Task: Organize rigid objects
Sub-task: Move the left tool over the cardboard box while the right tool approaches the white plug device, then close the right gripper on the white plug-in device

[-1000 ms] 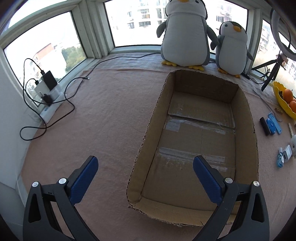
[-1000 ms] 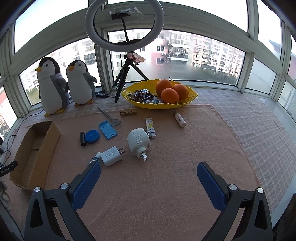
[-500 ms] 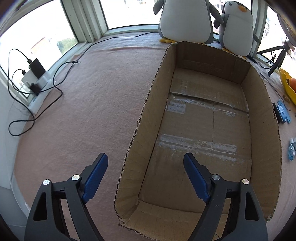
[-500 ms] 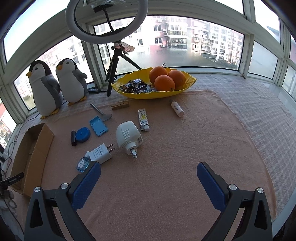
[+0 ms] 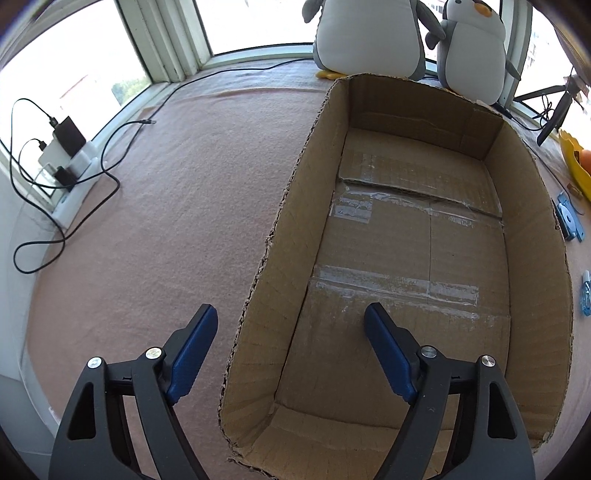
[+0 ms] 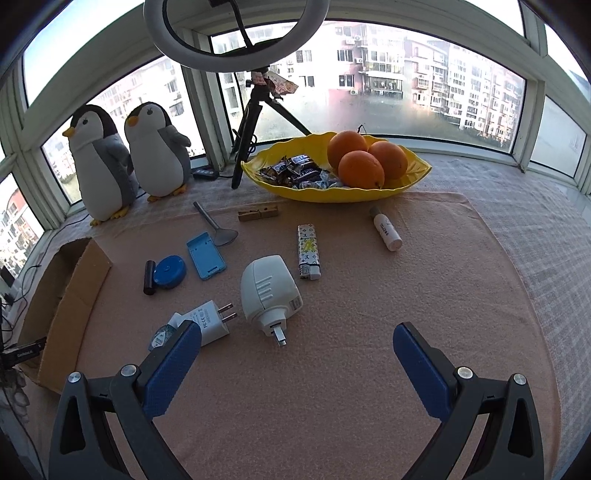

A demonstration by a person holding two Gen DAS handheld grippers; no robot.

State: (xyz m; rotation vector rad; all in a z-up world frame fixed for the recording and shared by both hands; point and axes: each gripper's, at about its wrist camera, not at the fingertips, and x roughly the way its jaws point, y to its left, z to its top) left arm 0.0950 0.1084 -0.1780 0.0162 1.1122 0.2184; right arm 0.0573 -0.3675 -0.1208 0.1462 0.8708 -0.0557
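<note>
- The pink cloth (image 6: pixel 332 369) covers the window ledge; everything sits on it
- The cardboard box (image 5: pixel 284 229) lies open-topped near the cloth's left edge; its taped floor is bare; in the right wrist view only its right wall (image 6: pixel 74 295) shows at the left edge
- Two plush penguins (image 6: pixel 99 162) stand at the far left corner, just behind the box's far wall
- A ring light (image 6: pixel 236 33) on a tripod stands at the far edge, beside a yellow dish (image 6: pixel 369 192) with three oranges (image 6: pixel 360 168) and wrapped sweets
- The left gripper (image 5: pixel 288 328) is spread wide and holds nothing; it straddles the box's left wall, one finger outside, the other over the floor
- The right gripper (image 6: pixel 295 345) is spread wide too, and holds nothing, above the cloth's near middle
- The white domed plug (image 6: pixel 267 290) lies mid-cloth; the white charger (image 6: pixel 207 321) just left of it, prongs toward it
- Farther back: lighter (image 6: pixel 307 251), white tube (image 6: pixel 386 230), blue case (image 6: pixel 205 255), blue disc (image 6: pixel 169 272), black cylinder (image 6: pixel 149 277), spoon (image 6: pixel 218 227), wooden clip (image 6: pixel 258 213)
</note>
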